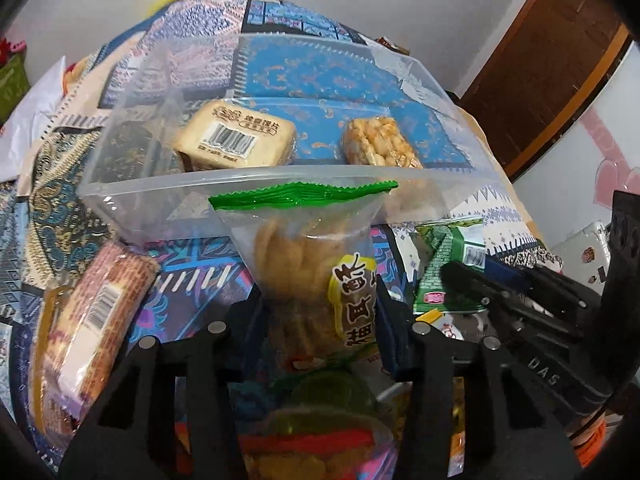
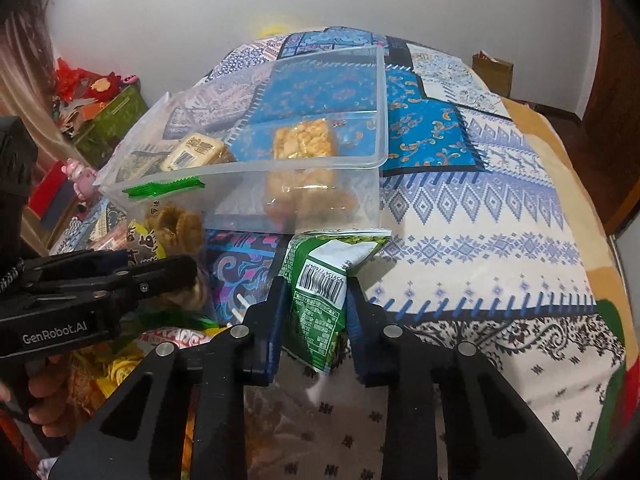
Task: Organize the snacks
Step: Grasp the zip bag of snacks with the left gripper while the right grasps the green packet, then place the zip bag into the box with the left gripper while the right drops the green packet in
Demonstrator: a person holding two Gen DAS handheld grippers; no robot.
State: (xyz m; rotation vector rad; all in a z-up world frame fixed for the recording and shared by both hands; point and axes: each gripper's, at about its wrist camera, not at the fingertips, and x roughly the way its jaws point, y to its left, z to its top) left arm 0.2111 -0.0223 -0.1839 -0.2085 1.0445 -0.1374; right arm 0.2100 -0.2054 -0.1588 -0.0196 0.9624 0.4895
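A clear plastic box (image 1: 168,188) (image 2: 360,196) sits on the patterned bedspread and holds a cream cracker pack (image 1: 236,140) (image 2: 196,152) and a golden puffed-rice bar (image 1: 380,148) (image 2: 304,144). My left gripper (image 1: 316,316) is shut on a clear bag of round crackers (image 1: 308,264) with a green top seal, held at the box's near wall. My right gripper (image 2: 316,304) is shut on a green snack packet (image 2: 324,280) (image 1: 448,268) just in front of the box.
A wrapped biscuit pack (image 1: 88,320) lies left of the left gripper. More loose snacks (image 2: 168,340) pile up at the near left. The bedspread (image 2: 480,220) stretches right. Boxes and toys (image 2: 100,112) stand beside the bed. A wooden door (image 1: 552,60) is at far right.
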